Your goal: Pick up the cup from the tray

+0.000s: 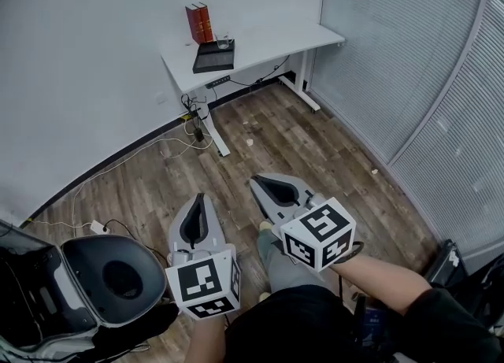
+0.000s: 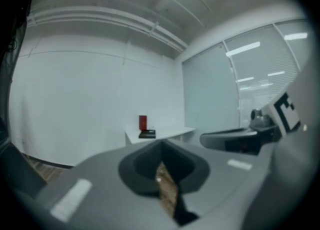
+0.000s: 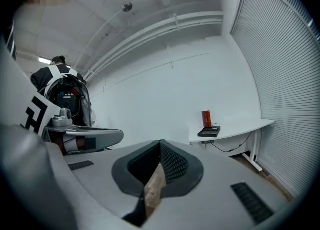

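My left tool (image 1: 197,198) and right tool (image 1: 255,183) are both clenched on nothing, side by side above the floor (image 1: 315,149). The cup (image 1: 224,42) sits at the tray's (image 1: 211,59) 1 o'clock corner on the surface (image 1: 264,45), well away at 12 o'clock.

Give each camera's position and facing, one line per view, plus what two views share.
Head view: on the person's head, looking steeply down at floor and far desk; shows both arms, left tool, right tool.
Left gripper view: on the left tool, facing the desk; shows its shut jaws, right tool at right.
Right gripper view: on the right tool, facing the desk; shows its shut jaws, left tool at left.
Shared: both gripper views show the desk's tray.
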Tool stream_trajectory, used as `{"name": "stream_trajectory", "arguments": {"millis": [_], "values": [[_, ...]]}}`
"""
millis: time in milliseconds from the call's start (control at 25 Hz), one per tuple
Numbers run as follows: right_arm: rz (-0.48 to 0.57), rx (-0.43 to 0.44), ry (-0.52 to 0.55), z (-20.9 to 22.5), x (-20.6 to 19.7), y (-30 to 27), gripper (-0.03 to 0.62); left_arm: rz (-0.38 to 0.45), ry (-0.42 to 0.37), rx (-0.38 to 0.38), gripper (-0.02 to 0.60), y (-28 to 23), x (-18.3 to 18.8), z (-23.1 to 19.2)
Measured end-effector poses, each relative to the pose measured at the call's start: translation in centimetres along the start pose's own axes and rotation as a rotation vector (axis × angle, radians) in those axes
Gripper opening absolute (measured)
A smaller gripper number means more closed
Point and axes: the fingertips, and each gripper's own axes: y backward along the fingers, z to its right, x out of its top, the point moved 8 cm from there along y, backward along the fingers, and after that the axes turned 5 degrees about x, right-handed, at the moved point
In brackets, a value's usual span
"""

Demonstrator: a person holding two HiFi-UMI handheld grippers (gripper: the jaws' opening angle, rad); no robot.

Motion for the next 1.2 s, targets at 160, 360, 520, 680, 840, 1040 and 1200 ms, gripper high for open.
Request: {"name": "stream_trajectory", "arguments": {"millis": [160,360,520,680,840,1040,1200], "values": [[0.002,0.013,-0.011,1.4,0.0,-2.2,0.014,-0.008,-0.010,0.008,0.002,-2.0,0.1,-0.6],[0.007,0.016,-0.031,4.8,0.3,-5.3,0.014,-0.035,-0.033,-0.006,0.002,-6.0,0.0,-0.4],[0.007,0.007,-0.056,7.4,0.2,-7.6,0.014,-0.055,-0.042,-0.015,0.002,-9.1,-0.2,-0.6],[0.013,-0.006,-0.076,9.0,-0.5,-8.6,0.014,-0.071,-0.052,-0.034,0.002,-11.3,-0.7,-0.6],[0.019,-0.013,-0.088,10.7,-1.0,-9.2,0.014,-0.080,-0.071,-0.045,0.002,-13.2,-0.9,-0.1],[0.013,-0.039,-0.114,12.6,-1.7,-8.9,0.014,-0.103,-0.079,-0.074,0.002,-14.9,-1.5,1.1],[0.004,-0.048,-0.120,13.7,-2.0,-9.0,0.014,-0.108,-0.074,-0.083,0.002,-16.0,-1.6,1.7]]}}
